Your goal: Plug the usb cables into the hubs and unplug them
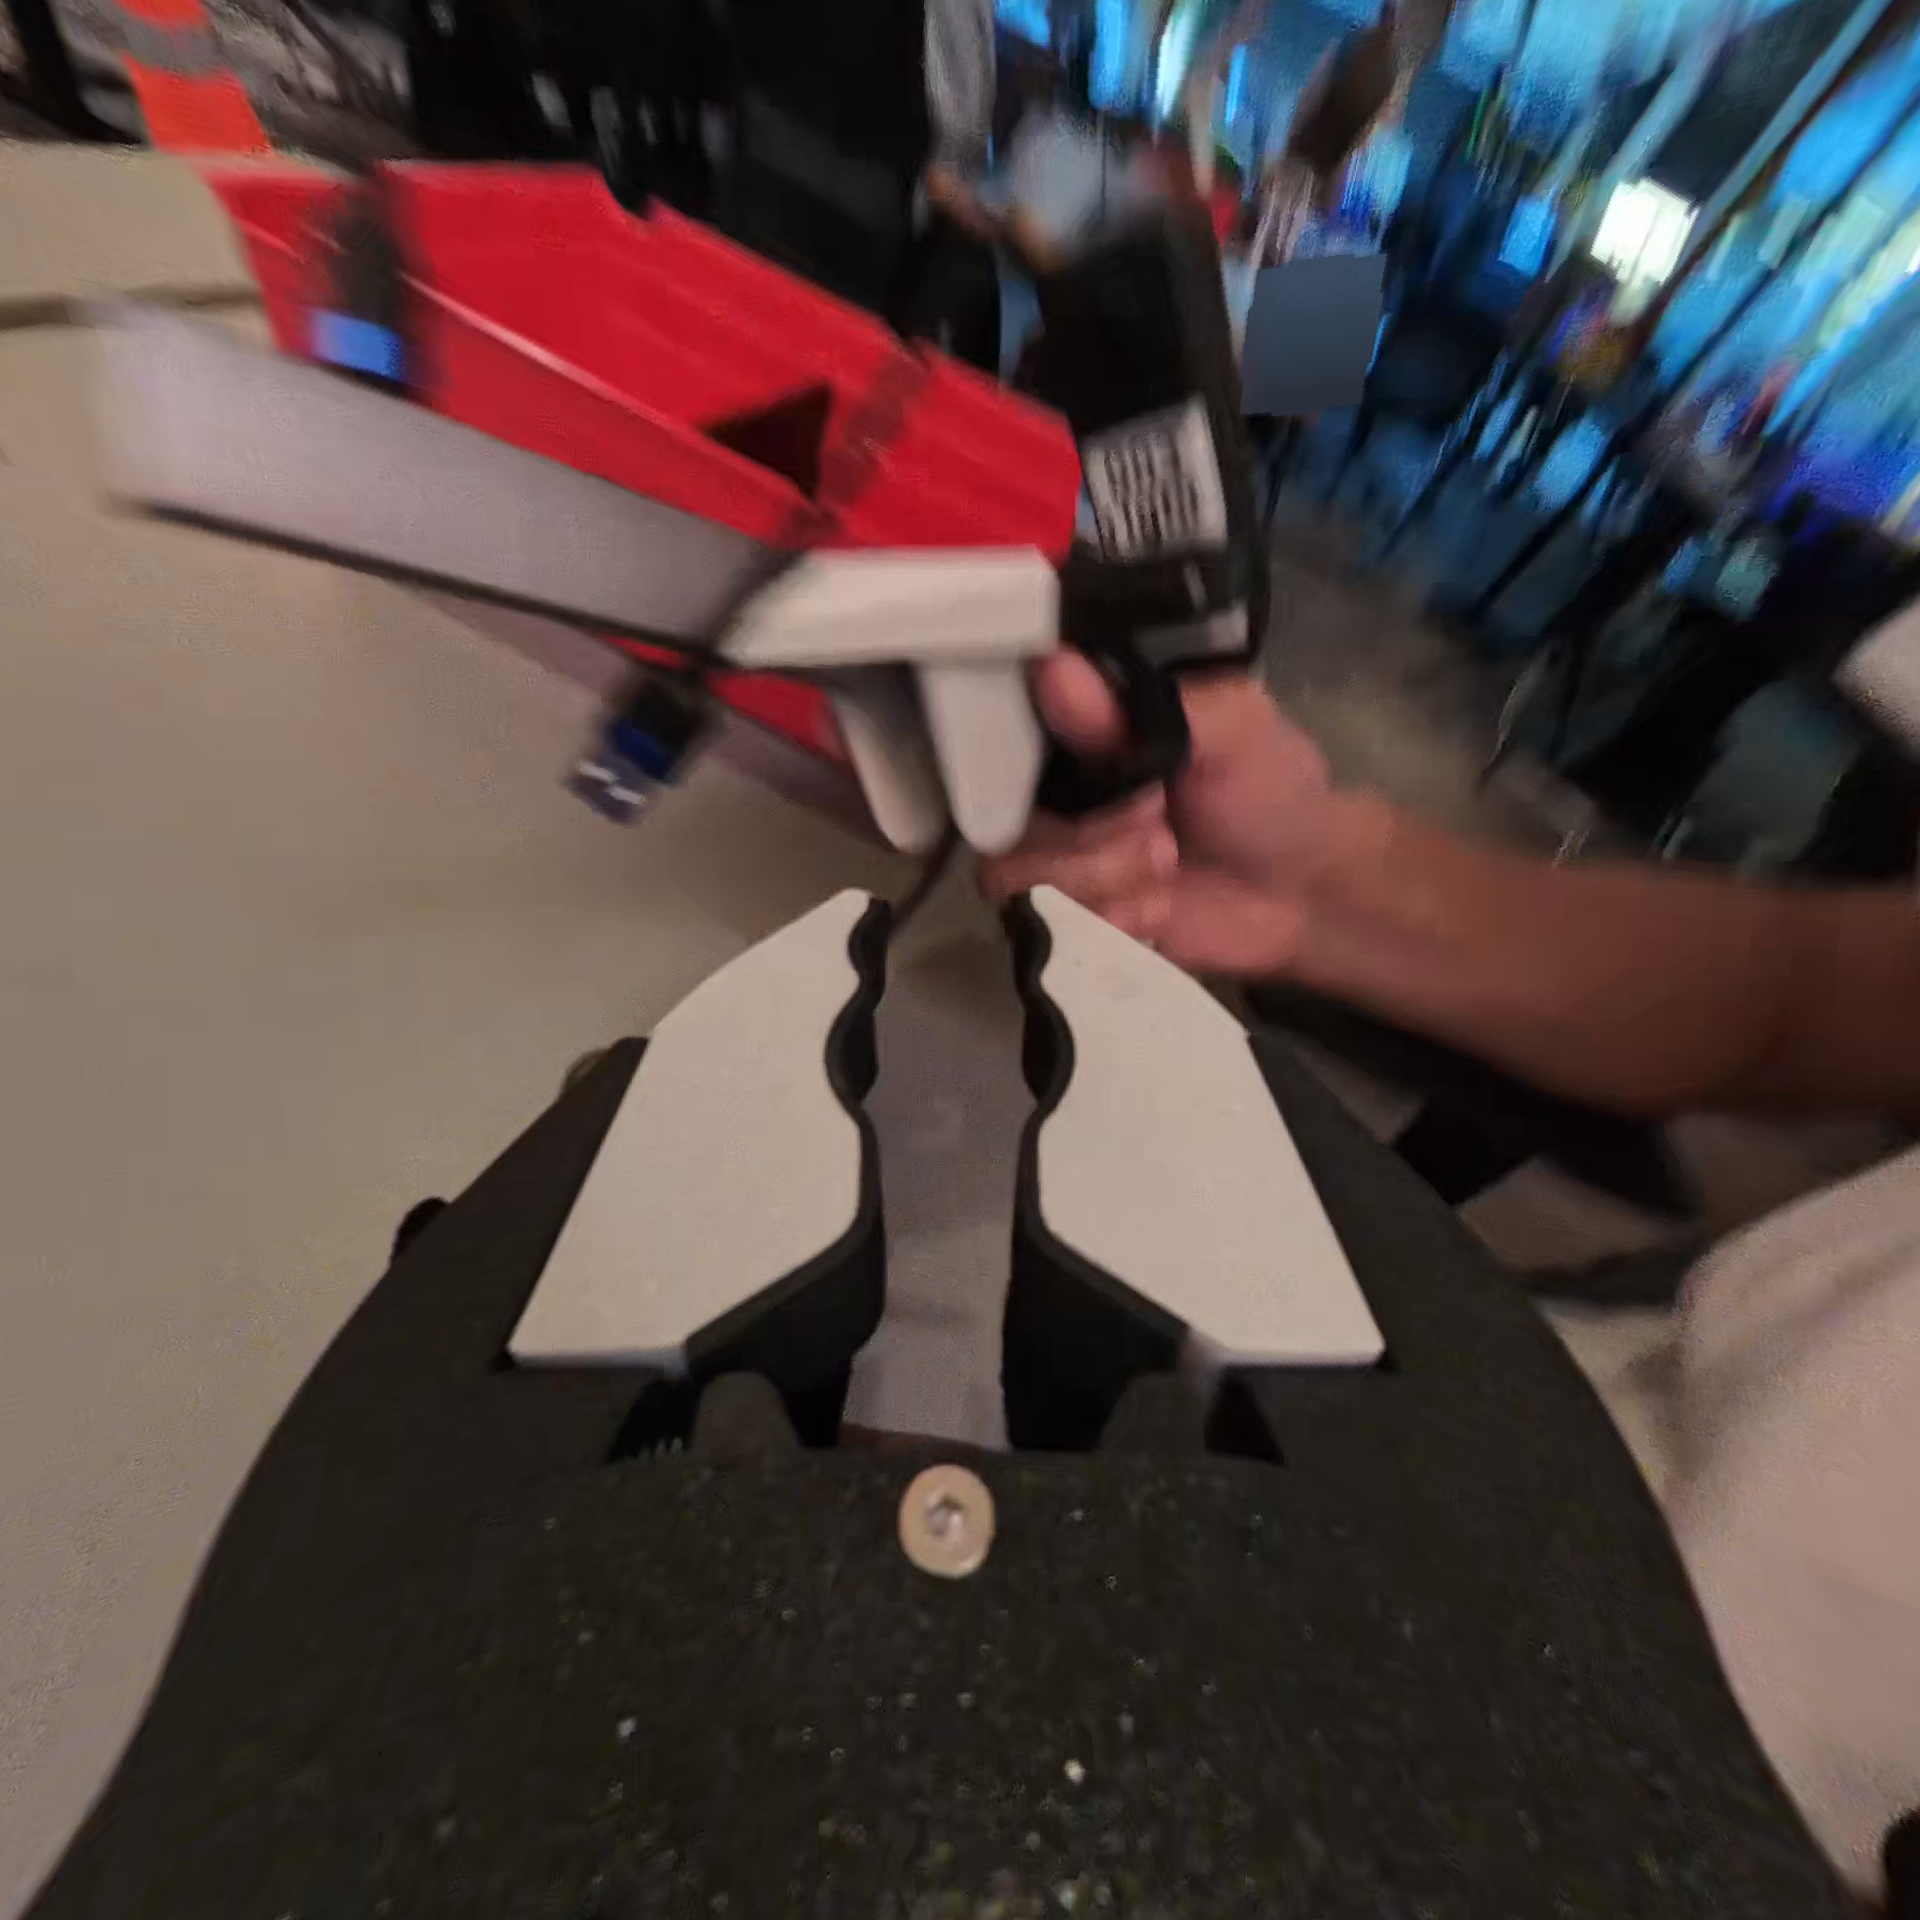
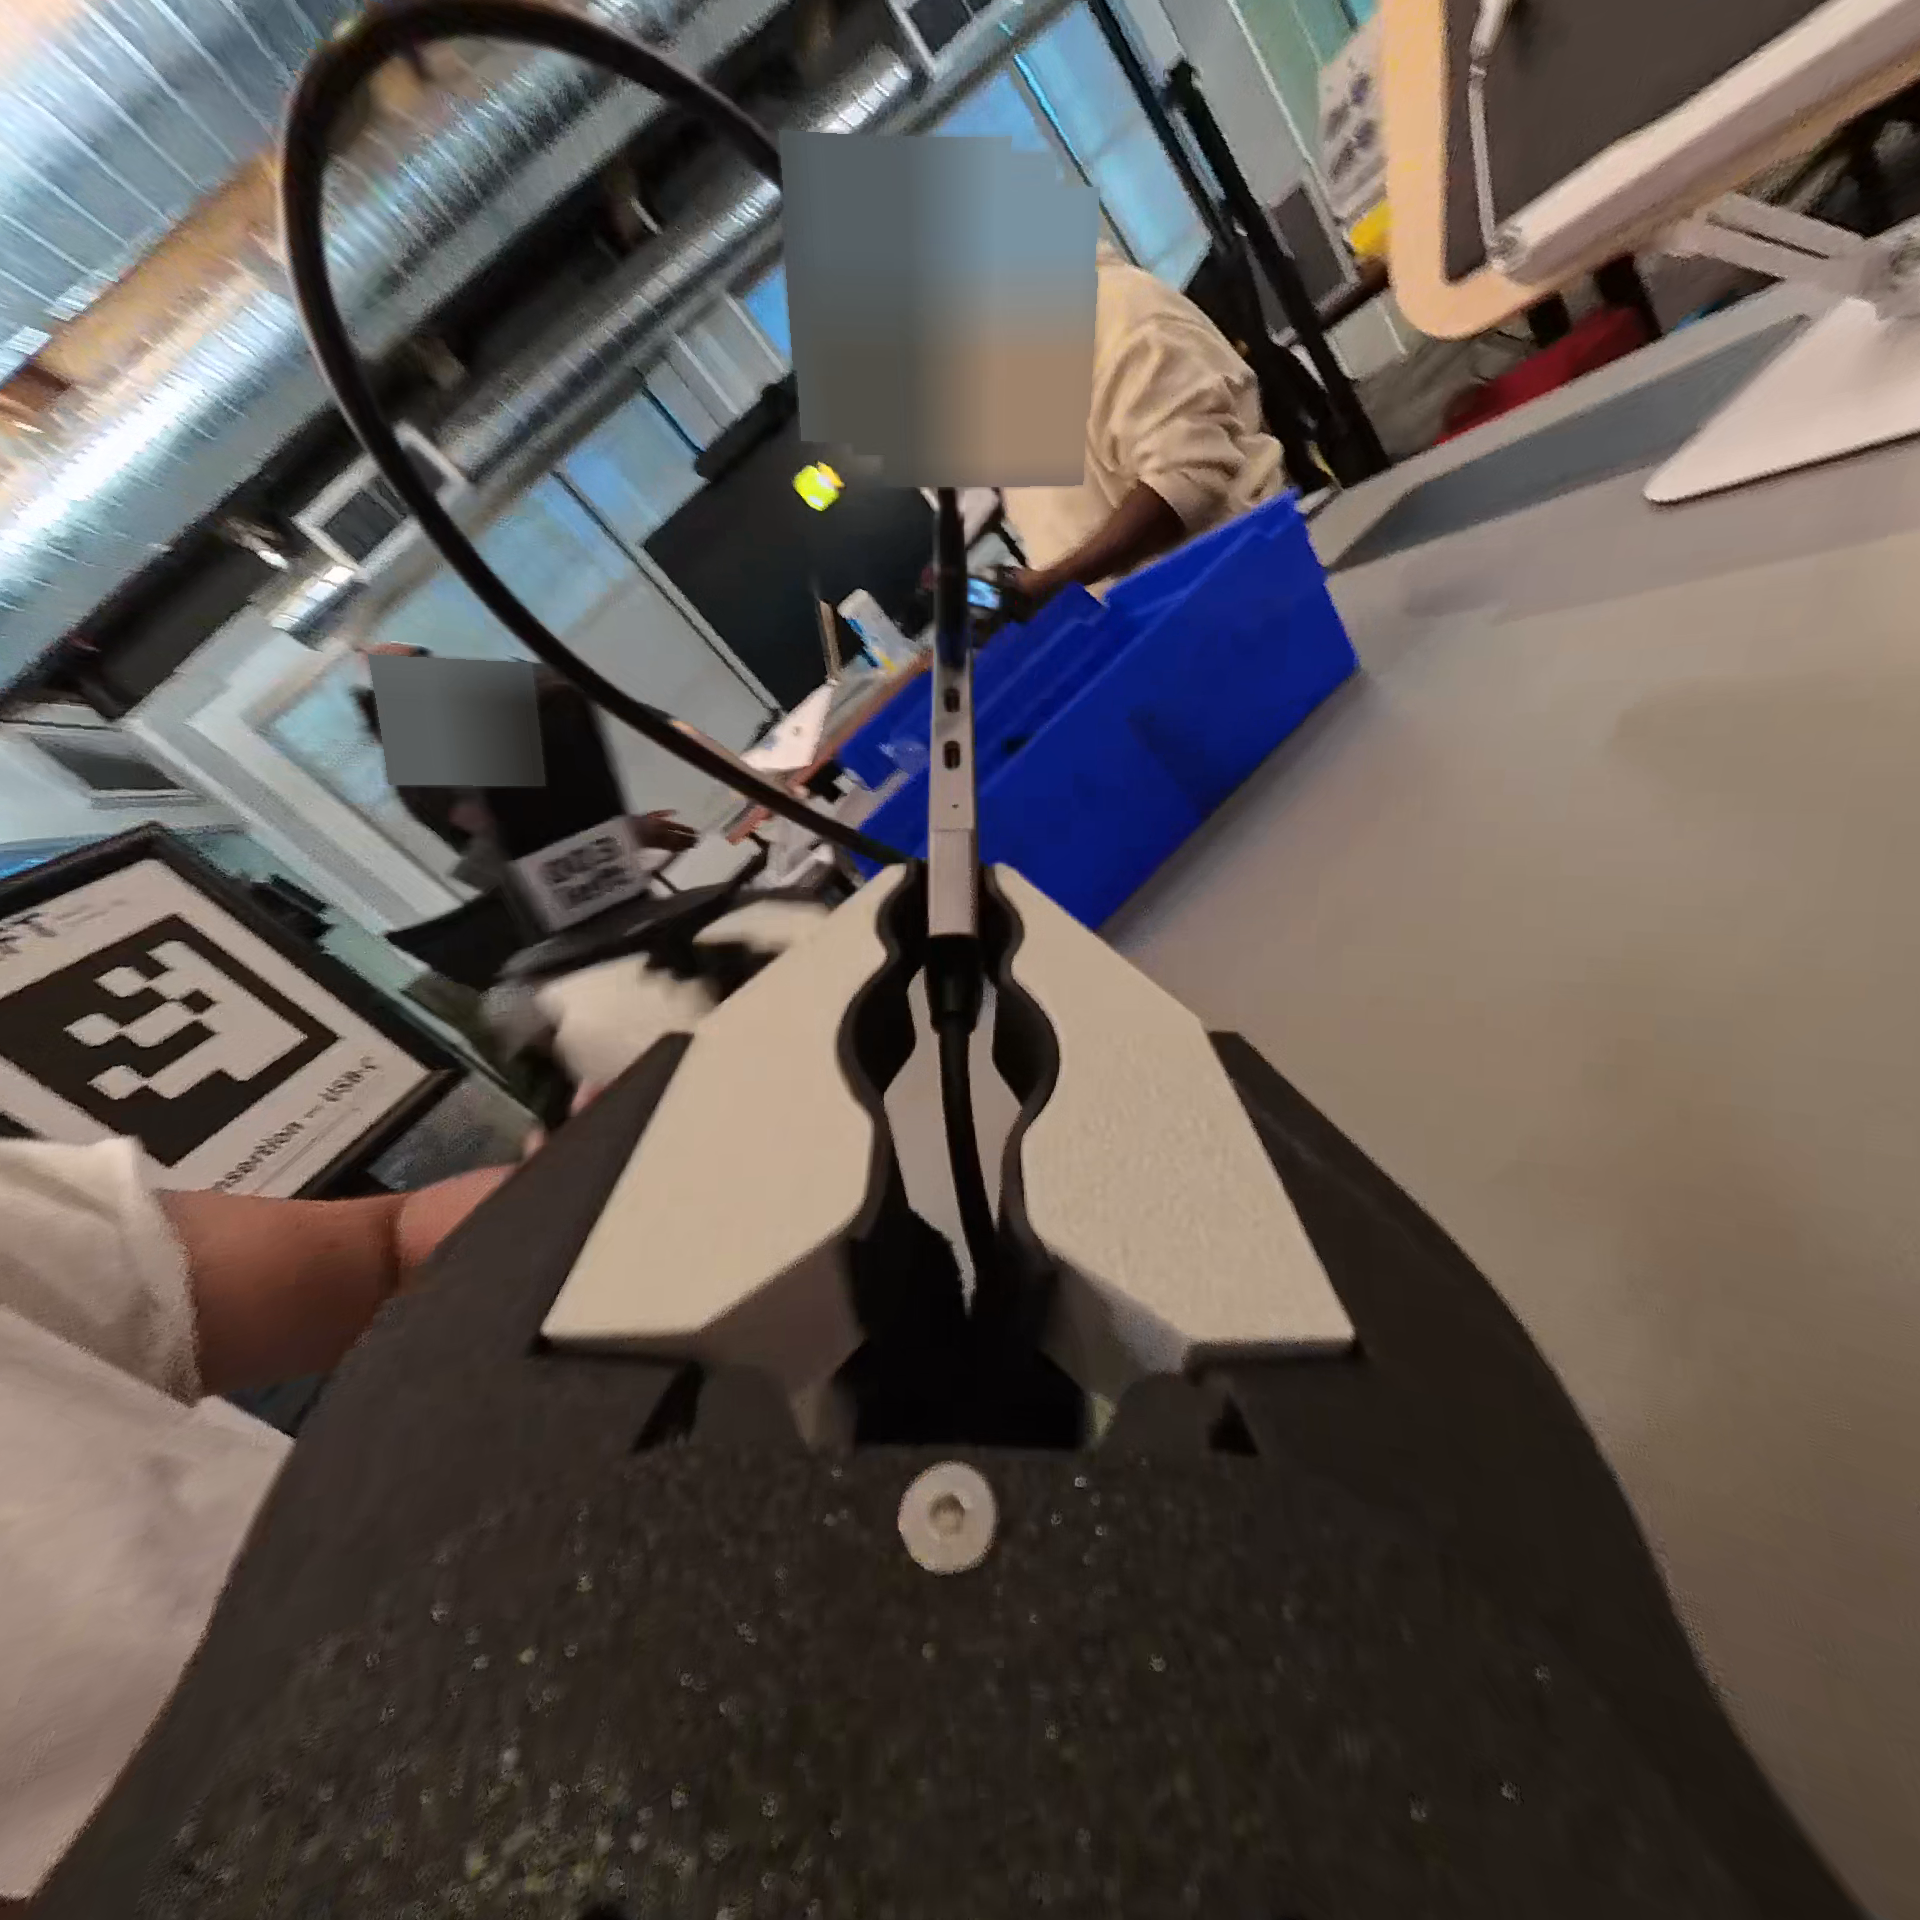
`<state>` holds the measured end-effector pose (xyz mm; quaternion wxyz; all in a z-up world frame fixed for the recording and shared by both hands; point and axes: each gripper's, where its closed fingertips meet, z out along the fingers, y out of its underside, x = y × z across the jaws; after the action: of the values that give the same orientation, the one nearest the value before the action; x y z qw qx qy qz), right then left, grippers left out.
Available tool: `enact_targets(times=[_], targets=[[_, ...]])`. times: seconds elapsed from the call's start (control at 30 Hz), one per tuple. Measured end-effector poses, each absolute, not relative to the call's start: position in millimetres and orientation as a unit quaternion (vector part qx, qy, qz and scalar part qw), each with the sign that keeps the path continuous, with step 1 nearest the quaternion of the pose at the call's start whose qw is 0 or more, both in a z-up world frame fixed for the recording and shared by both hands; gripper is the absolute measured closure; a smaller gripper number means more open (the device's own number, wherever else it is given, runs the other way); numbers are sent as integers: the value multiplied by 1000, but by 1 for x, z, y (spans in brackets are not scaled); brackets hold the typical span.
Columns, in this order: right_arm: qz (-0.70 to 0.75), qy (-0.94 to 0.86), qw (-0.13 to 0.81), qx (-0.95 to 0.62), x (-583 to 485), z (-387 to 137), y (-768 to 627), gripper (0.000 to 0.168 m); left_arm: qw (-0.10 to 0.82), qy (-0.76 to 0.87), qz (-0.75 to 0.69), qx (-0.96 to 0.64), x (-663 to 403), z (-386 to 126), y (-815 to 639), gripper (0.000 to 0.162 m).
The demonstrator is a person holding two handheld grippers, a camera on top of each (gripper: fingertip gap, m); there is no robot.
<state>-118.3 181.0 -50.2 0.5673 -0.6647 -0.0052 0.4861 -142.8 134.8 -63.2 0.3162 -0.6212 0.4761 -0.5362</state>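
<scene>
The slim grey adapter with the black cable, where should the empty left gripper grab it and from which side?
The right gripper is shut on the grey adapter at its cable end. The free part to grip is the far half with the slots. Judging by its thin, flat body, bring the left gripper in from the far end, fingers closing on the two broad faces, clear of the black cable.

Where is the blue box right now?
In the right wrist view, the blue box sits on the grey table, just beyond the right hand-held gripper holding a grey adapter.
</scene>
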Motion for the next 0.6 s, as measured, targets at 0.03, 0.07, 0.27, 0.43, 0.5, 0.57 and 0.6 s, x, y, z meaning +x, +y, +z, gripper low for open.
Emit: enact_targets(times=[0.03,0.07,0.27,0.43,0.5,0.57,0.6], targets=[[500,-9,572,-651,-120,-45,178,161,339,422,-570,-619,-149,-47,154,139],[516,-10,571,-638,-122,-42,176,162,362,374,-592,-615,-158,-35,174,139],[596,-35,529,-603,-152,-41,166,162,338,335,-643,-600,-173,-30,196,121],[593,-59,517,-615,-177,-47,163,162,309,301,-707,-560,-176,-19,188,145],[591,-65,513,-619,-181,-49,162,161,293,301,-720,-552,-177,-16,186,152],[574,-87,518,-628,-180,-49,160,160,277,327,-717,-549,-179,-15,182,153],[553,-107,529,-635,-177,-48,159,156,279,346,-711,-544,-181,-14,180,153]])
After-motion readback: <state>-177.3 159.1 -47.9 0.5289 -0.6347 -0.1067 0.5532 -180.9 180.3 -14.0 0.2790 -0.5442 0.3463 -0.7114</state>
